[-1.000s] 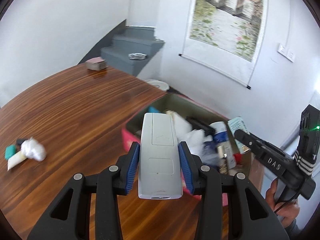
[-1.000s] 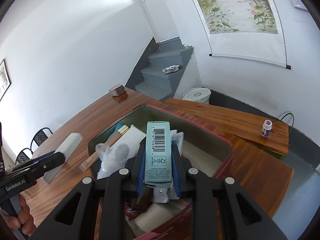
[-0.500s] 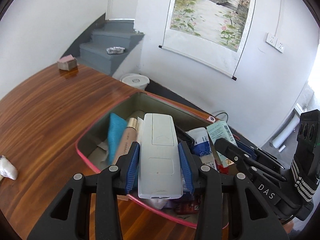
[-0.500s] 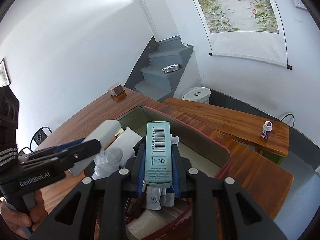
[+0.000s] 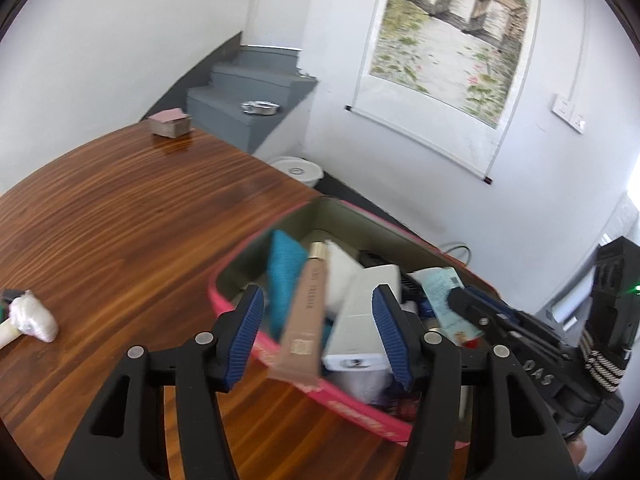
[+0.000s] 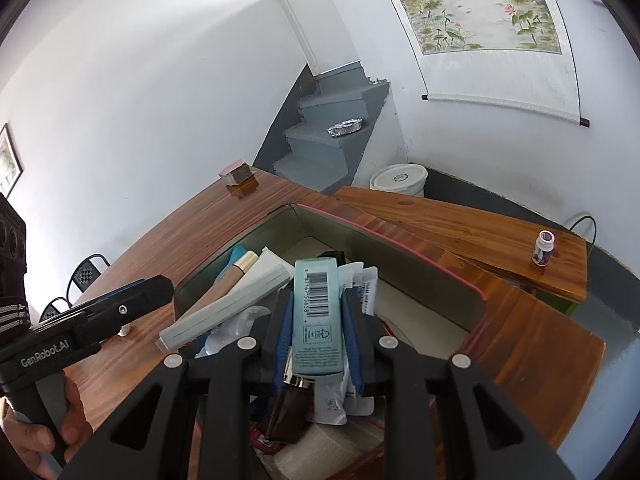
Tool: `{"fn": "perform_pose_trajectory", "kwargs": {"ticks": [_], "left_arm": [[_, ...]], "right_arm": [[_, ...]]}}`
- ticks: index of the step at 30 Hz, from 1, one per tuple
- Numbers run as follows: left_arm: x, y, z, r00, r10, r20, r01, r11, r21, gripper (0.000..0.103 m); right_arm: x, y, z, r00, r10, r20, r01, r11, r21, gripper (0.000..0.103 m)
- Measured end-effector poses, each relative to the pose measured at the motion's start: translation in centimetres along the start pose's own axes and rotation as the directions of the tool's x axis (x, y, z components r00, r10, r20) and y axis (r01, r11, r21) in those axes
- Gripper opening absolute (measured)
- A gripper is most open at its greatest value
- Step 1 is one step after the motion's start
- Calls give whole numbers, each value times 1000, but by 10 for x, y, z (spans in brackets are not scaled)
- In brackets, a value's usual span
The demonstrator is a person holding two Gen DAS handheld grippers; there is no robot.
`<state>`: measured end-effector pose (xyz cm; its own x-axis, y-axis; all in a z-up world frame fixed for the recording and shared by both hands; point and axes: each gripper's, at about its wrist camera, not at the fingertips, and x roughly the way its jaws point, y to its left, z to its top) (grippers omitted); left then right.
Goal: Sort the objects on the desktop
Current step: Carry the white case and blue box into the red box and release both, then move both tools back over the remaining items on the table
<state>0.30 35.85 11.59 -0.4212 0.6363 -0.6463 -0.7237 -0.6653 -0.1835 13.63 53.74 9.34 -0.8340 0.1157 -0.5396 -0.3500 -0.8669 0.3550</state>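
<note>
My left gripper [image 5: 319, 292] hangs over the pink-rimmed bin [image 5: 360, 412], its jaws opening. The white remote [image 5: 360, 316] has dropped free and lies tilted on the bin's contents, close to the right pad [image 5: 386, 332] but not pinched. A beige tube [image 5: 308, 312] and a teal cloth [image 5: 282, 272] lie beside it. In the right wrist view my right gripper [image 6: 317, 298] is shut on a teal box with a barcode [image 6: 316, 320], held over the same bin [image 6: 384, 232]. There the remote [image 6: 228, 312] rests just ahead of the left gripper [image 6: 120, 308].
A white wad [image 5: 32, 316] lies on the wooden table [image 5: 120, 220] at the left, a small pink-topped block [image 5: 170, 122] at its far edge. A small bottle [image 6: 544, 246] stands on a side board at the right. Stairs and a white bucket [image 6: 398, 180] stand behind.
The left gripper swung over the bin, then opened and let go of the white remote, which now lies in the bin. The right gripper has kept still, shut on the teal box.
</note>
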Motion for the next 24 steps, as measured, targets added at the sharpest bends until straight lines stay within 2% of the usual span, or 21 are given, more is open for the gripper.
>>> {"fn": "perform_pose_trajectory", "kwargs": {"ticks": [8, 13, 17, 20, 21, 24], "left_arm": [[-9, 48, -12, 994, 112, -11, -113, 991, -69, 60], [-21, 87, -28, 985, 172, -22, -173, 976, -129, 60], [-32, 122, -37, 975, 222, -29, -223, 955, -194, 60], [-44, 147, -43, 960, 279, -30, -278, 932, -233, 60], [-47, 154, -45, 955, 296, -29, -294, 925, -239, 60], [-52, 177, -51, 935, 353, -39, -352, 902, -249, 60]], "right_arm": [[-8, 26, 3, 1000, 7, 31, -5, 999, -51, 29], [-10, 47, 5, 998, 35, 51, -32, 997, -68, 48], [-5, 67, 4, 997, 67, 44, -63, 994, -84, 52], [-1, 83, 2, 995, 93, 41, -88, 991, -100, 71], [0, 91, -1, 993, 105, 48, -99, 989, -111, 81], [4, 115, -7, 989, 144, 33, -137, 978, -157, 82]]}}
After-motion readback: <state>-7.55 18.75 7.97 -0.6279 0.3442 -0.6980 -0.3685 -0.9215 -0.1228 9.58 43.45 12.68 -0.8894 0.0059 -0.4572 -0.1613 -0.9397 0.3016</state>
